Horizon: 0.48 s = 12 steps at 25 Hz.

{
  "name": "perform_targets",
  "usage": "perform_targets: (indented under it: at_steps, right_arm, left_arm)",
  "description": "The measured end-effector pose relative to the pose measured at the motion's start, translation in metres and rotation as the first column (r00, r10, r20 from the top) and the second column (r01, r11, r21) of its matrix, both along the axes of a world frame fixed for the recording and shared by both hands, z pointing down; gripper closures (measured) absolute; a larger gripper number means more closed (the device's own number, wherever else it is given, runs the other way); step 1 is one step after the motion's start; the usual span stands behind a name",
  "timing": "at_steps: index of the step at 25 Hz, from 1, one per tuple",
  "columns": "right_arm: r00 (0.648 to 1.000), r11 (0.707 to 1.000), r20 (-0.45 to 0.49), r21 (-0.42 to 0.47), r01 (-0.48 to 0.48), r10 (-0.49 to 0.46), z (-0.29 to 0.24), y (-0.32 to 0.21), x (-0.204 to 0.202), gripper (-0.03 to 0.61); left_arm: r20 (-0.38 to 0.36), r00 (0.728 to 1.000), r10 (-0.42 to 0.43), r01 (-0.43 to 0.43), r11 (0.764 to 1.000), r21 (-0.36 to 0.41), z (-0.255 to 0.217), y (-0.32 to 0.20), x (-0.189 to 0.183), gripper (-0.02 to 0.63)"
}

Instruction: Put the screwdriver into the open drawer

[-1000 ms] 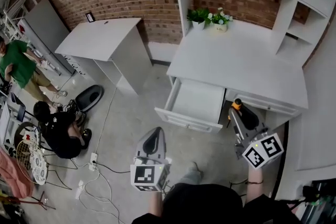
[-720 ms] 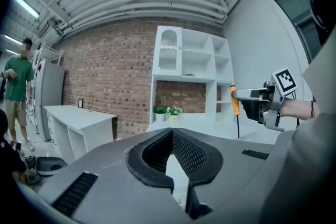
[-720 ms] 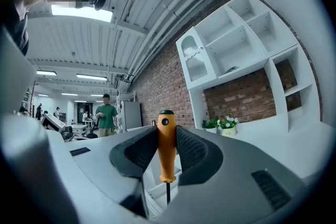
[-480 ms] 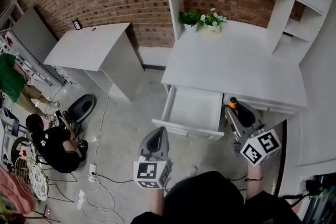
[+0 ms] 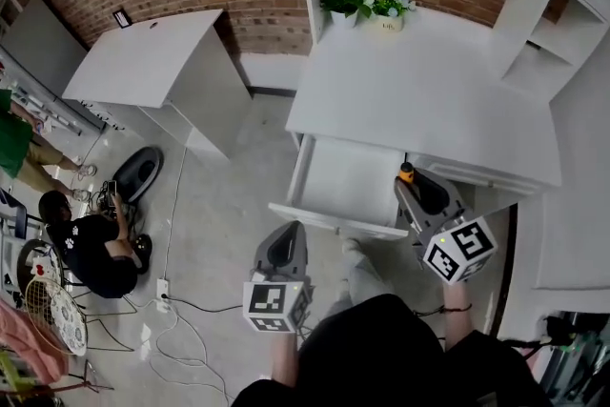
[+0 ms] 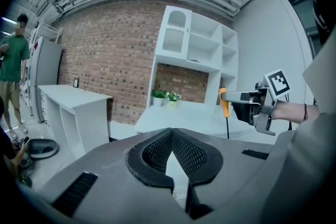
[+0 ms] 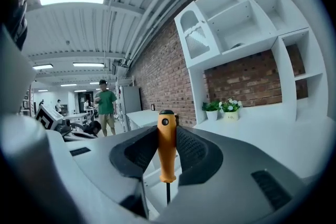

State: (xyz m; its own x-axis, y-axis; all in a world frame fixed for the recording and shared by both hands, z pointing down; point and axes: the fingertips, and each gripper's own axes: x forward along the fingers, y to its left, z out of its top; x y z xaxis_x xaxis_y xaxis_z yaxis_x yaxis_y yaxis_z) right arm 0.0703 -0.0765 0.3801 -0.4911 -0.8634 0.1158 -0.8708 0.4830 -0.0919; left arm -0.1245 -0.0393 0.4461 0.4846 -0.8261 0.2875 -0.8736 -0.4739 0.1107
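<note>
Over the last second the right hand-held gripper [image 5: 412, 189] brought the screwdriver [image 5: 407, 172] to the open drawer's [image 5: 335, 221] right edge, so only a short move and release seemed left. It stayed clenched on the orange handle [image 7: 167, 139]. The left hand-held gripper [image 5: 285, 234], closed and empty, hung before the drawer. Only its view showed the shaft [image 6: 227, 126] hanging straight down.

left gripper [image 5: 289, 228]: smooth grey shell, rounded, narrowing toward the tip
right gripper [image 5: 408, 187]: same grey shell
slots [image 6: 73, 194]: dark ribbed insets, one on each flank of both shells
pads [image 6: 156, 153]: black, with a fine mesh texture
marker cubes [image 5: 274, 304]: white faces with black square patterns, one behind each gripper
top [image 5: 381, 359]: black
wristband [image 5: 448, 308]: thin, dark, on the right wrist
</note>
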Motion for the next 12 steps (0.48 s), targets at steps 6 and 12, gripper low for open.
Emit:
perform_targets:
  at_steps: [6, 12]
  right_arm:
    - [0.999, 0.993, 0.003, -0.115, 0.038, -0.038, 0.05, -0.047, -0.012, 0.468]
    - [0.993, 0.971, 0.014, -0.211, 0.114, -0.114, 0.088, -0.084, -0.025, 0.468]
  left_arm:
    - [0.015, 1.0, 0.004, -0.003, 0.997, -0.078, 0.031, -0.038, 0.008, 0.604]
    - [0.017, 1.0, 0.01, -0.007, 0.987, -0.163, 0.058, -0.076, 0.026, 0.606]
